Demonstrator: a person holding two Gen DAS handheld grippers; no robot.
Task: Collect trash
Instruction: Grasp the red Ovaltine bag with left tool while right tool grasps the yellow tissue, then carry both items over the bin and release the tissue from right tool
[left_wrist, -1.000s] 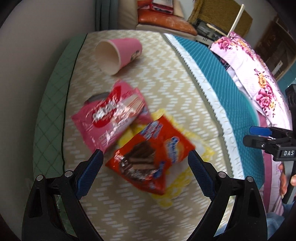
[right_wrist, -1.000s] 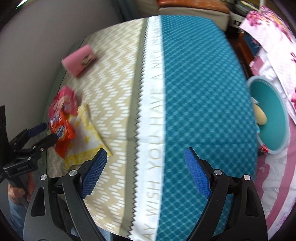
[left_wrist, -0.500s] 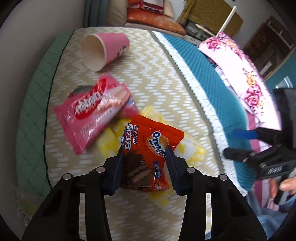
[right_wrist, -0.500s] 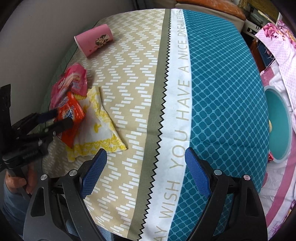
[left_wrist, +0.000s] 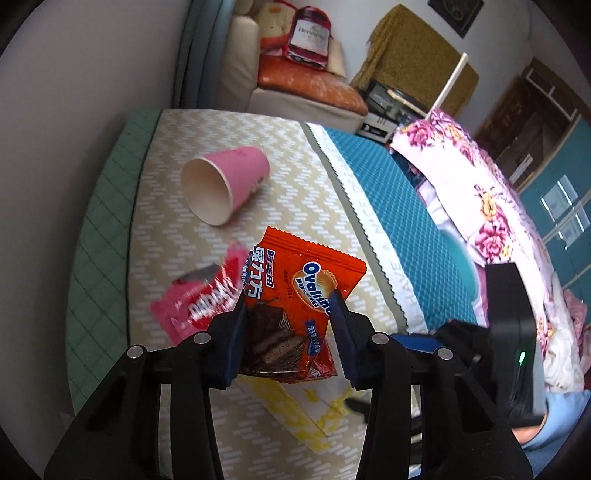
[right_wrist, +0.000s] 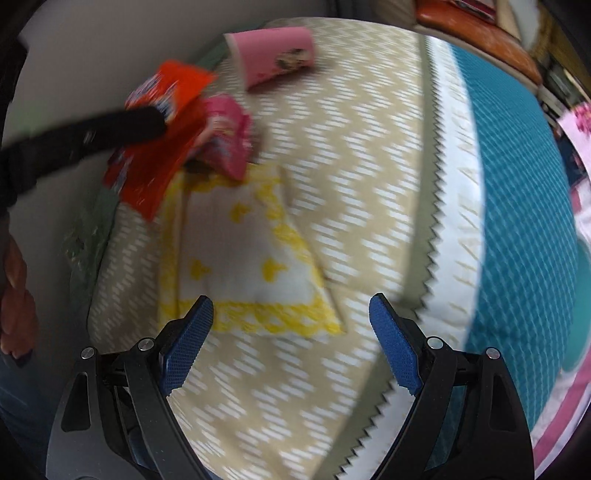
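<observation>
My left gripper (left_wrist: 288, 310) is shut on an orange Ovaltine snack wrapper (left_wrist: 295, 295) and holds it lifted off the table; it also shows in the right wrist view (right_wrist: 159, 122). A pink wrapper (left_wrist: 199, 299) lies on the cloth below it, also seen from the right (right_wrist: 225, 136). A pink paper cup (left_wrist: 225, 184) lies on its side farther back (right_wrist: 273, 55). A white and yellow wrapper (right_wrist: 240, 258) lies flat just ahead of my right gripper (right_wrist: 291, 325), which is open and empty above the table.
The table has a beige zigzag and teal cloth (right_wrist: 517, 184). A teal bin (right_wrist: 580, 314) sits off the table's right edge. A floral blanket (left_wrist: 480, 192) lies to the right. A sofa (left_wrist: 303, 85) stands behind the table.
My left gripper closed on the orange wrapper and lifted it off the yellow wrapper. My right gripper moved left and closer, over the yellow wrapper.
</observation>
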